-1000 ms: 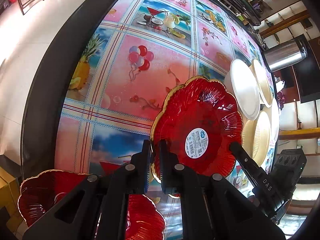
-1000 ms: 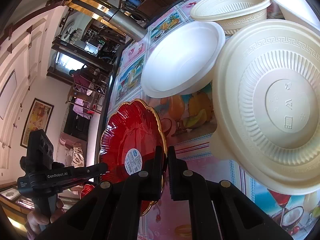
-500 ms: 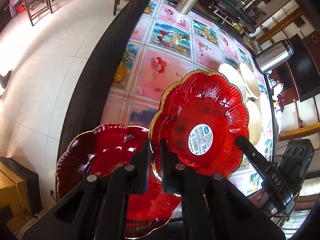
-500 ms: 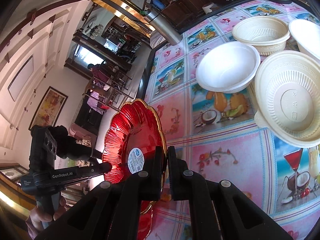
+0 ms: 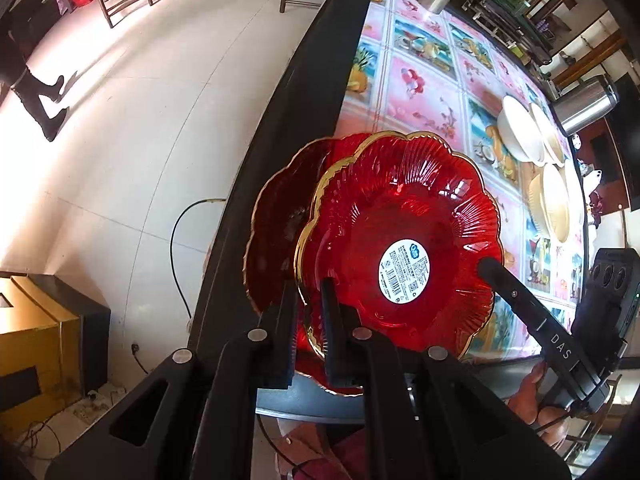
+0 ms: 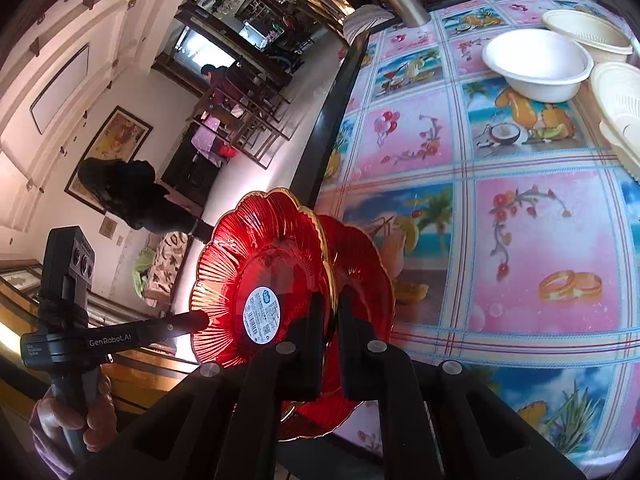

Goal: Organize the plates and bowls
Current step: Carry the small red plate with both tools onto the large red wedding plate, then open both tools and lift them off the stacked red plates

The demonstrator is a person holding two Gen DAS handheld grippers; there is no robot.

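A red scalloped glass plate point(image 5: 400, 216) with a gold rim and a white barcode sticker hangs tilted over the table's corner. My left gripper point(image 5: 309, 292) is shut on its near rim. My right gripper point(image 6: 330, 304) is shut on the opposite rim, and its fingers point(image 5: 504, 276) show at the plate's right side in the left wrist view. A second red plate point(image 5: 272, 220) lies just beneath, on the table edge, partly hidden. A white bowl point(image 6: 536, 64) and cream bowls point(image 6: 588, 34) stand farther along the table.
The table has a pink picture cloth point(image 6: 540, 220) and a black rim point(image 5: 280, 152). Two steel flasks point(image 5: 586, 104) stand at the far side. Beyond the edge lie tiled floor, chairs, a gold box point(image 5: 36, 344) and a person in black point(image 6: 132, 196).
Both grippers carried the red plate away from the bowls toward the table's corner. It now hangs over the second red plate, and the bowls look farther off.
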